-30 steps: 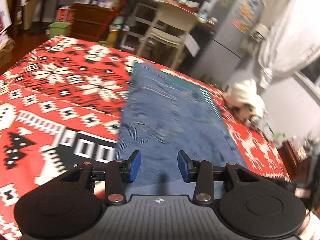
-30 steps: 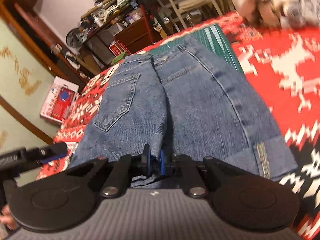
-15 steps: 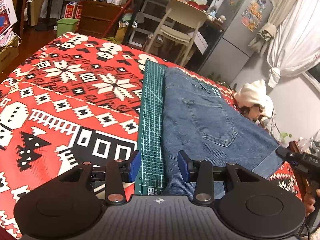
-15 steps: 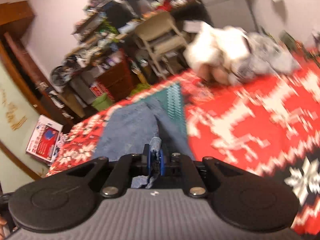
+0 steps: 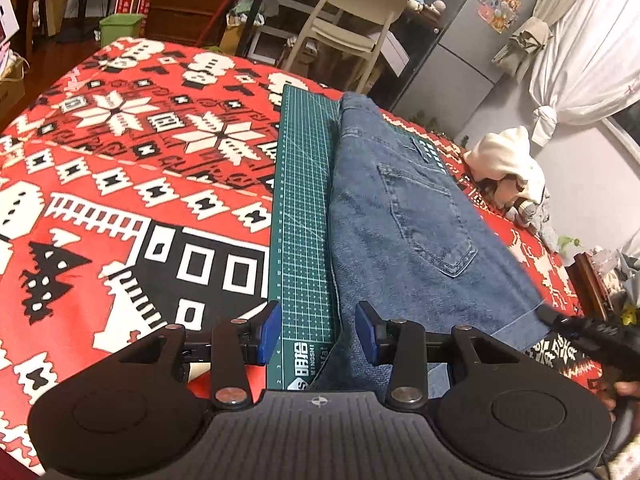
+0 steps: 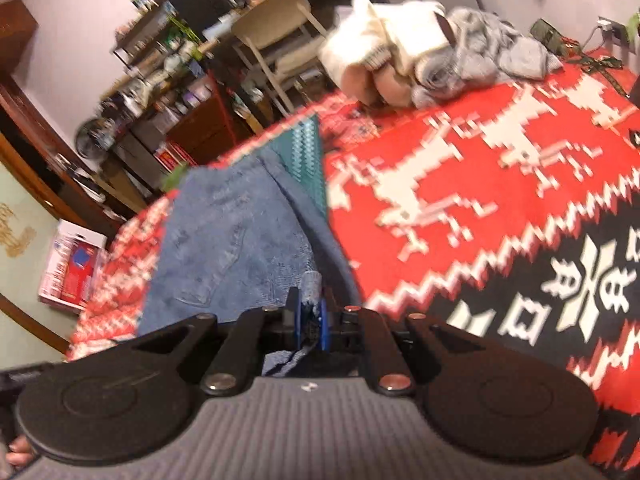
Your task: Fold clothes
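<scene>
Denim shorts lie on a green cutting mat spread over a bed's red patterned blanket, doubled lengthwise so that one back pocket faces up. Their long axis runs from the near edge of the bed, where the tools are, toward the far edge and a white chair.

The right tool is clamped on a fold of denim at the near hem end, its blue pads pressed together with cloth between them. The left tool hovers with its pads spread wide and nothing between them, just over the near end of the mat, the shorts' folded long edge directly ahead and slightly to its right. By that geometry the right tool is the one already on the cloth, and any shortening fold would have to carry the near end away along the long axis; the left tool is placed to pin or lift the folded edge.

The left wrist view lays out the full length of the shorts, the bare strip of mat along their left side, and the right tool's black tip at the hem corner. The right wrist view, partly blurred, alone shows the pinch itself, plus a pile of pale and grey clothes near the bed's far edge.
</scene>
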The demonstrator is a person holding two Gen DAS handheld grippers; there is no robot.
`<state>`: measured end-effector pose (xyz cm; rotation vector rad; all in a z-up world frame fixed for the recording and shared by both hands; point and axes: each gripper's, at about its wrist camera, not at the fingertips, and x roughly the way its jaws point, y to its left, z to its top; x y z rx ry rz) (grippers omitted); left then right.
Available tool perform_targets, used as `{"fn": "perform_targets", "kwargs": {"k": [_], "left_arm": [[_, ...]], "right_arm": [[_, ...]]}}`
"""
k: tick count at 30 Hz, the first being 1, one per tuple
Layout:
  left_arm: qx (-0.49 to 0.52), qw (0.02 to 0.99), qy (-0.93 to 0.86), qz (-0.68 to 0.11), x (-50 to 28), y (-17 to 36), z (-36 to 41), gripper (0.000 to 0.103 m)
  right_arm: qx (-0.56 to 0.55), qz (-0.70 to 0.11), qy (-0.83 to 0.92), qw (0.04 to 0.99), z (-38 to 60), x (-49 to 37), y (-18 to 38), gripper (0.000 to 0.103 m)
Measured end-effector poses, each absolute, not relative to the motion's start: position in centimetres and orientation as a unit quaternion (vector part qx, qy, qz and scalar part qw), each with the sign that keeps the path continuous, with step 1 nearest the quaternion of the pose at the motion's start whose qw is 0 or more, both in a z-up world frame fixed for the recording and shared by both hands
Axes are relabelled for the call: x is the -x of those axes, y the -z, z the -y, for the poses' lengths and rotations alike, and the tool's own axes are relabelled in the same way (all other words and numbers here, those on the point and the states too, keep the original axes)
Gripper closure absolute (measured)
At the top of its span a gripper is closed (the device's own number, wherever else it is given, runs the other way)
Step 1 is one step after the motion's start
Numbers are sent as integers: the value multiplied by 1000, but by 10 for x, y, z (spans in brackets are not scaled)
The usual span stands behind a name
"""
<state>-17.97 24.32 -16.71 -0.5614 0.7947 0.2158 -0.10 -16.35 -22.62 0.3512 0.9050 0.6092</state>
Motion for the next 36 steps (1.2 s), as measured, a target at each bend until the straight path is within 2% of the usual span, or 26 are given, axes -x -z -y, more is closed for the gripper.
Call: {"fn": "perform_targets", "kwargs": {"k": [13, 14, 16, 20, 22, 24, 28, 29, 30, 31, 34, 36], "left_arm": [[264, 861, -78, -428, 184, 177, -236, 63], [265, 859, -77, -430, 185, 177, -236, 63], [275, 854, -73, -435, 188, 177, -237, 61], [288, 844, -65, -448, 190, 178, -236, 57], [294, 839, -61, -454, 191, 178, -235, 53], [301, 833, -57, -460, 192, 179, -234, 50], [319, 825, -50, -464, 189, 184, -231, 51], [323, 824, -50, -462, 187, 185, -230, 53], [324, 825, -53, -460, 185, 185, -229, 54], [319, 828, -61, -457, 183, 185, -228, 62], [306, 835, -76, -452, 178, 182, -223, 82], [285, 846, -85, -443, 179, 176, -222, 88]], "right_arm": [[-197, -448, -267, 830, 172, 1, 239, 92], [-196, -448, -266, 831, 173, 2, 239, 91], [-207, -446, -256, 832, 179, 1, 237, 82], [-233, -438, -247, 833, 200, -9, 234, 77], [-234, -442, -258, 827, 202, -14, 235, 66], [-223, -449, -271, 821, 198, -17, 236, 61], [-204, -464, -289, 812, 184, -21, 244, 62], [-200, -464, -292, 812, 181, -20, 245, 63], [-192, -464, -294, 814, 177, -20, 245, 80], [-180, -466, -297, 814, 173, -20, 245, 85], [-158, -464, -298, 819, 166, -15, 239, 89], [-155, -460, -302, 820, 166, -10, 233, 90]]}}
